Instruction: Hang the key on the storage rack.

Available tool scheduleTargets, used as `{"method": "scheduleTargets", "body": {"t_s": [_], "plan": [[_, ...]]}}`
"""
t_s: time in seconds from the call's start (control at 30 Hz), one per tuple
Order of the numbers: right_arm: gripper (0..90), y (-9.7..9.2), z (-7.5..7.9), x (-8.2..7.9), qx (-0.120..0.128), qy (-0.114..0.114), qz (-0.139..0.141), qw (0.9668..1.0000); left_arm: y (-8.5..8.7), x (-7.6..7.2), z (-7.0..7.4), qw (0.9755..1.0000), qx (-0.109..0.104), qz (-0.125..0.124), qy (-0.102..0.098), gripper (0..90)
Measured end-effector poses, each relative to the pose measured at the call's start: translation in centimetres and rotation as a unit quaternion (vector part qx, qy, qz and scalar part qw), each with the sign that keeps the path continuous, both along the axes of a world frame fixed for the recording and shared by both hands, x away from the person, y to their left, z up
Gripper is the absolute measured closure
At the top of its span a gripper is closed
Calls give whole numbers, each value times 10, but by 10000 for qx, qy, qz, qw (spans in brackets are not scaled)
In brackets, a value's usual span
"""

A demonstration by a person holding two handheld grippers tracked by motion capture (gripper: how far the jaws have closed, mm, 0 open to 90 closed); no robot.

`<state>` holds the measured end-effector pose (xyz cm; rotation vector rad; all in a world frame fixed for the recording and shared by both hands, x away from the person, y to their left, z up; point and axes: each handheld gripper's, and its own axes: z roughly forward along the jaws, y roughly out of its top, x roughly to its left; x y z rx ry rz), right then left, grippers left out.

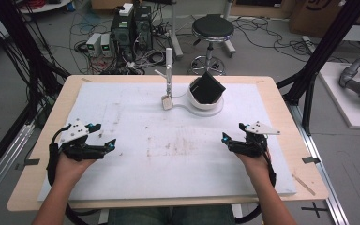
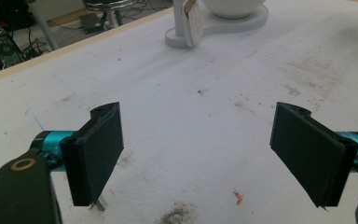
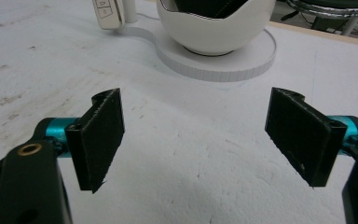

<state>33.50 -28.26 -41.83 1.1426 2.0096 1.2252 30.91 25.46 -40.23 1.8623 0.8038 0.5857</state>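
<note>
Reaching for the black wallet (image 1: 208,87) with both grippers spread wide—clip the white bowl (image 3: 214,35) rim and you'll tip it.

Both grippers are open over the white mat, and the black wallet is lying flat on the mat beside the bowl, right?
Not quite. The left gripper and right gripper are open over the white mat, but the black wallet stands inside the white bowl, as the high view shows.

A lab: computer towers (image 1: 132,27) amid tangled floor cables (image 1: 262,28), black rig frame (image 1: 326,47), a stool (image 1: 212,33)
</note>
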Motion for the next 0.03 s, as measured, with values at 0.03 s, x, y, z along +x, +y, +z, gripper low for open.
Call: {"method": "scheduleTargets", "body": {"t_s": [0.03], "plan": [[199,-1,0,0,-4,-2,-19,10000,0,0,0,10000,18,7,7,171]]}}
